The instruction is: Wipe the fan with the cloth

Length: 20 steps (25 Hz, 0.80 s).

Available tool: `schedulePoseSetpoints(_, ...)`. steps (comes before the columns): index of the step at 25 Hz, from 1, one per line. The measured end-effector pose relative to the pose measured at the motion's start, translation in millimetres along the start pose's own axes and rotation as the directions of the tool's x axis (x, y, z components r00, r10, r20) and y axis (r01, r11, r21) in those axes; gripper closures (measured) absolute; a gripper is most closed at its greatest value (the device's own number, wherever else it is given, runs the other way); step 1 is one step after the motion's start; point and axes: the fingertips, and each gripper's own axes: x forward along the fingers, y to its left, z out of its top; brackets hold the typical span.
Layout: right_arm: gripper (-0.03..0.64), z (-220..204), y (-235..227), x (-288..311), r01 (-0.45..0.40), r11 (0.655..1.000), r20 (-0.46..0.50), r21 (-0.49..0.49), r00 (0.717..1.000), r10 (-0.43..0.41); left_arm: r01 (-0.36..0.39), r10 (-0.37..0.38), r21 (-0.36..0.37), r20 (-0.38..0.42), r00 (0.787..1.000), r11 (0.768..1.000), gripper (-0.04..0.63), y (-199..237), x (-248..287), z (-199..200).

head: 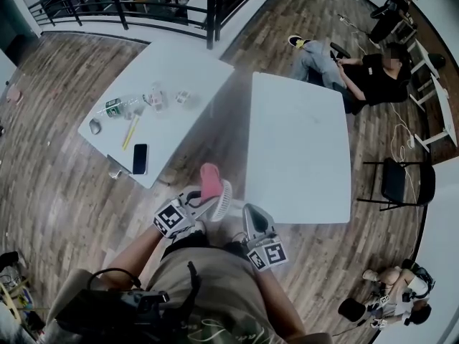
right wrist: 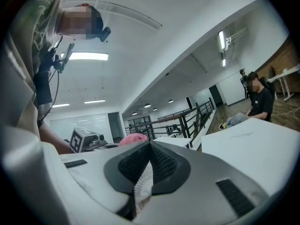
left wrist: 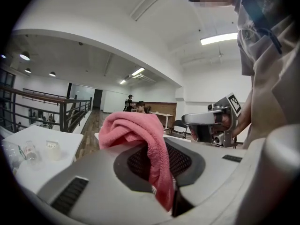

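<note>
Between the fingers of the left gripper [left wrist: 157,149] a pink cloth [left wrist: 136,130] is grasped tight, its bulk bunched over the tips and one fold hanging down into the gap. Facing it, the right gripper [right wrist: 149,149] has its fingers clenched on the edge of the small white fan [right wrist: 140,187], whose ribbed grille shows in the slot between them. Seen from the head view, the fan hangs in the air close in front of the person's body, with the cloth at its upper edge. It is above the wooden floor [head: 57,185], in the gap between two white benches. On the left bench [head: 179,70] lie a black phone [head: 140,158] and some small bottles. Beyond the right bench [head: 301,142] a person [head: 358,74] sits on the floor, and a black chair [head: 398,181] stands beside it.
</note>
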Motion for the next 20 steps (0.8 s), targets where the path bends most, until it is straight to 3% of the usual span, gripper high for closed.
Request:
schedulePoseSetpoints(3,0.615,2.5,11.6,18.2,0.022,0.996,-0.020,-0.085,1.000,-0.023,-0.016,0.016,-0.014,0.000,1.000,1.000,0.525,1.3,2.5,1.6)
schedulePoseSetpoints(7,0.615,1.0,27.3,39.4,0.022,0.988,-0.042,-0.154,0.999,-0.029,-0.035,0.034,0.027,0.018,0.999,0.999,0.525,4.1,5.0,0.4)
schedulePoseSetpoints(11,0.615,-2.5,29.7,45.7,0.028,0.987,-0.041,-0.156,0.999,-0.035,-0.076,0.076,-0.005,0.001,0.997,0.997,0.525,4.6,7.0,5.9)
schedulePoseSetpoints(15,0.615,-4.3,30.0,49.5,0.036,0.989,-0.039,-0.144,0.998,-0.042,-0.083,0.082,0.043,0.026,0.996,0.996,0.525,8.0,12.6,4.5)
schedulePoseSetpoints(20,0.615,-6.2,33.2,51.0,0.032,0.987,-0.056,-0.156,0.998,-0.041,-0.116,0.116,0.019,0.013,0.993,0.993,0.525,15.9,13.4,5.7)
